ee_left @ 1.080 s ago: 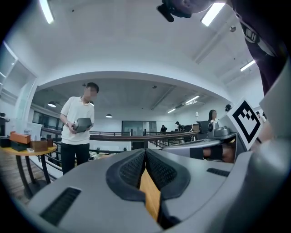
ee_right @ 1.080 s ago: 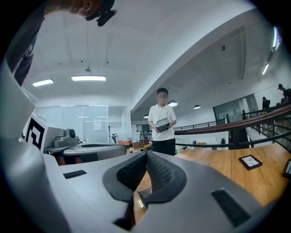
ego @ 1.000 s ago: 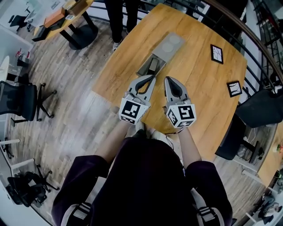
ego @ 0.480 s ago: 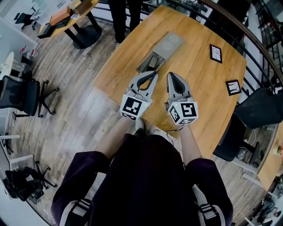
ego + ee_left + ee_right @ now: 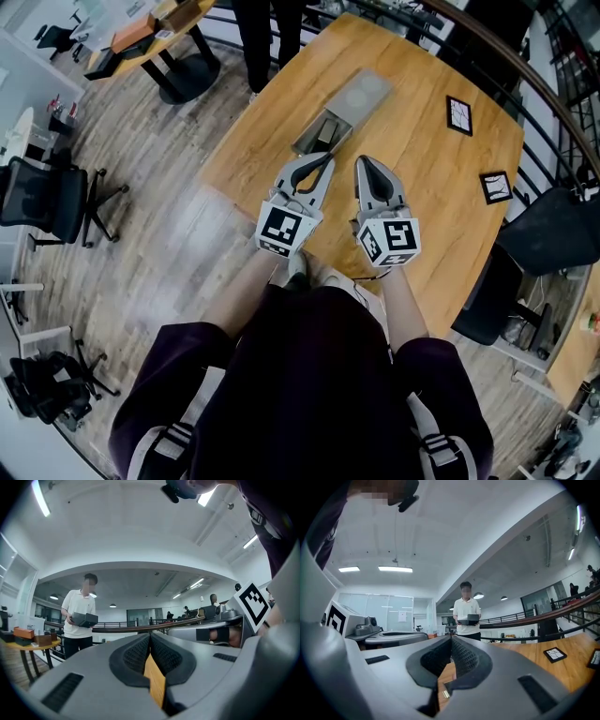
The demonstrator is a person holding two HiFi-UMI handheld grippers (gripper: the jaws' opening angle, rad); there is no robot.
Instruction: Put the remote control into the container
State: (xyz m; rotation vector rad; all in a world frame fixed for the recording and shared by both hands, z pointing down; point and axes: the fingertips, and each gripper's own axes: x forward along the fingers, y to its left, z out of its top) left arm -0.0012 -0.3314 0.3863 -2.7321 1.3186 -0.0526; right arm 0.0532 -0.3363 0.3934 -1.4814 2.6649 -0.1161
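In the head view a grey oblong container point(image 5: 359, 93) lies in the middle of the wooden table point(image 5: 441, 216). A dark remote control point(image 5: 324, 135) lies in its near part. My left gripper point(image 5: 323, 163) is shut and empty, its tips just short of the container's near end. Beside it my right gripper point(image 5: 364, 165) is also shut and empty. Both point level across the table. In the left gripper view the left gripper point(image 5: 150, 637) has its pads together. In the right gripper view the right gripper point(image 5: 451, 640) shows the same.
Two black-framed cards point(image 5: 459, 114) point(image 5: 497, 187) lie on the table's right side. A person point(image 5: 267, 28) stands at the far edge, holding a dark box point(image 5: 468, 618). A black chair point(image 5: 553, 230) is at the right, an office chair point(image 5: 42, 202) at the left.
Both grippers have shifted a little forward and up together, towards the container. Their jaws have stayed shut. The container and remote have not moved.
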